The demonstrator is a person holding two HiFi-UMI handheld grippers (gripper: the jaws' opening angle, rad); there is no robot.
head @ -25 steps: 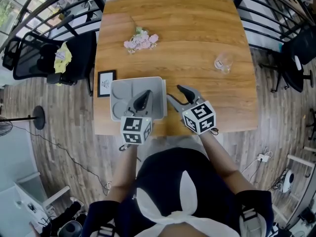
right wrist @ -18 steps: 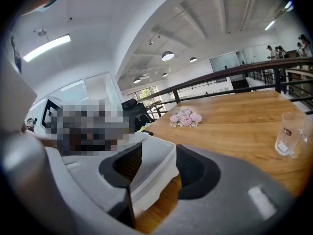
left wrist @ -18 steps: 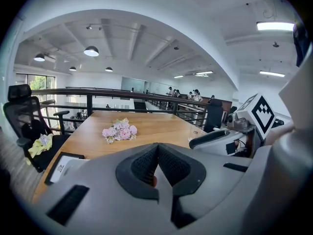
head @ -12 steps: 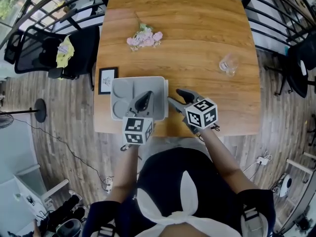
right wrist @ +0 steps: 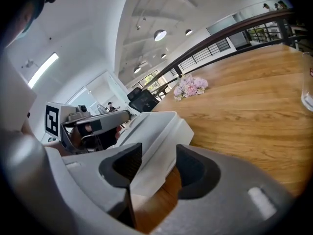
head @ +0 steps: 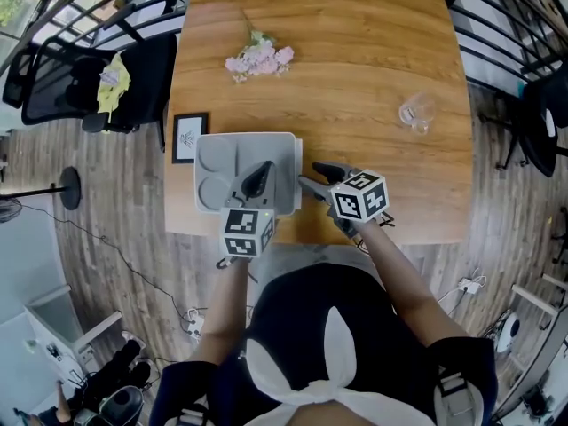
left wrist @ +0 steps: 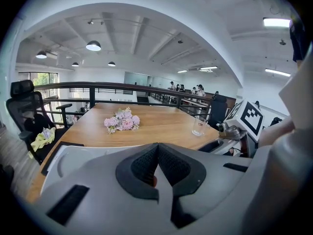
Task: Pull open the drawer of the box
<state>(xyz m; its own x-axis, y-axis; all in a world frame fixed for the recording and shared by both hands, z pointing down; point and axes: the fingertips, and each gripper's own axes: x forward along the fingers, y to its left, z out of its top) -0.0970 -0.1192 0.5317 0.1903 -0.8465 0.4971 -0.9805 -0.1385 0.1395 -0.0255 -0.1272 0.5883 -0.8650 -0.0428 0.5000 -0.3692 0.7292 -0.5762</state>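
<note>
While no drawer front shows pulled out in any view, the task is judged to be at its start. The light grey plastic box [head: 222, 153], with moulded recesses in its top, stands at the near left corner of the brown wooden surface [head: 373, 51]. It is closed as far as can be seen. Which face carries the drawer cannot be told.

The left gripper [head: 257, 177] is over the top of the box, and its fingers [left wrist: 142, 165] are pressed together with no part of the box between them. Whether they bear on the top cannot be told. The right gripper [head: 316, 177] is at the near right corner of the box. Its fingers [right wrist: 124, 165] are spread, and that corner stands between them, not yet pinched.

Remaining, by judgement: close the right fingers on the drawer's grip, steady the box from above, and draw the drawer out.

Edges and room:
- The near side of the box lies close to the near edge of the surface, with the person's body just beyond, so room that way is short.
- Right of the box, the wood is bare and open.
- A small black picture frame [head: 187, 138] stands just beside the far left corner of the box.
- A bunch of pink flowers [head: 257, 60] and a clear drinking glass [head: 415, 114] lie well apart from the box.
</note>
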